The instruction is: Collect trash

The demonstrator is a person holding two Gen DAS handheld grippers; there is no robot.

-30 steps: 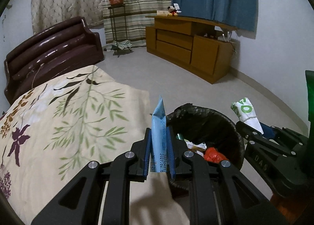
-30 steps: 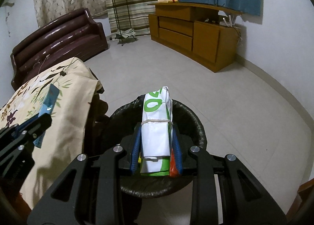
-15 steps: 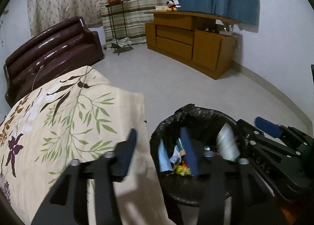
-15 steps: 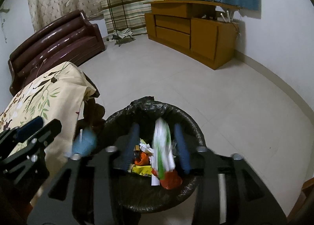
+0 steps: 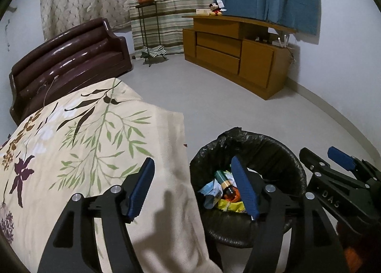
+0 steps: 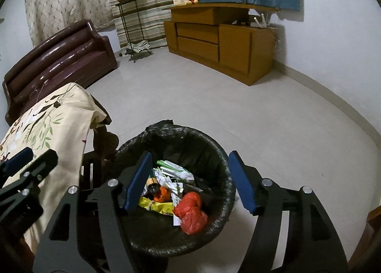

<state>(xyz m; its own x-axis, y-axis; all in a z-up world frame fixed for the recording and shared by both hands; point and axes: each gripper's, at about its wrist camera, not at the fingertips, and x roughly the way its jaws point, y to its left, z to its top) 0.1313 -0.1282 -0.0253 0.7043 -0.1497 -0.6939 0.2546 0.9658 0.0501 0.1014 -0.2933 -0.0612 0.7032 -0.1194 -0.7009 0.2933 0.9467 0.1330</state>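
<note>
Black plastic lines the bin (image 6: pixel 228 192), and we take it as our landmark: it stands on the pale floor (image 6: pixel 238 106) just beside the corner of the table under the floral cloth (image 5: pixel 83 141). We hold the right gripper (image 6: pixel 193 180) directly above the bin, jaws spread wide with nothing between the blue pads (image 6: pixel 243 184). The left gripper (image 5: pixel 193 187) hangs over the bin's near rim on the cloth side, one finger above the cloth, the other above the liner; it too gapes fully and grips nothing. Inside the bin lies the trash (image 6: pixel 176 189): a red bag (image 6: pixel 190 211) toward the right, a yellow wrapper (image 6: pixel 154 206) at the front, a white and green packet (image 6: pixel 176 172) toward the back, a small bottle (image 5: pixel 226 180), and a light blue wrapper (image 5: pixel 209 192) against the wall nearest the cloth. The deeper layers are dark and tangled, so we cannot say for certain what sits beneath. We judge the drop step finished for both grippers, since each stands empty over the bin with litter resting inside. The part of the cloth visible beside the bin shows no litter, so the next move seems to call for lifting both grippers away from the bin and looking further across the table and floor for remaining pieces, keeping the jaws wide for a fresh pick.
</note>
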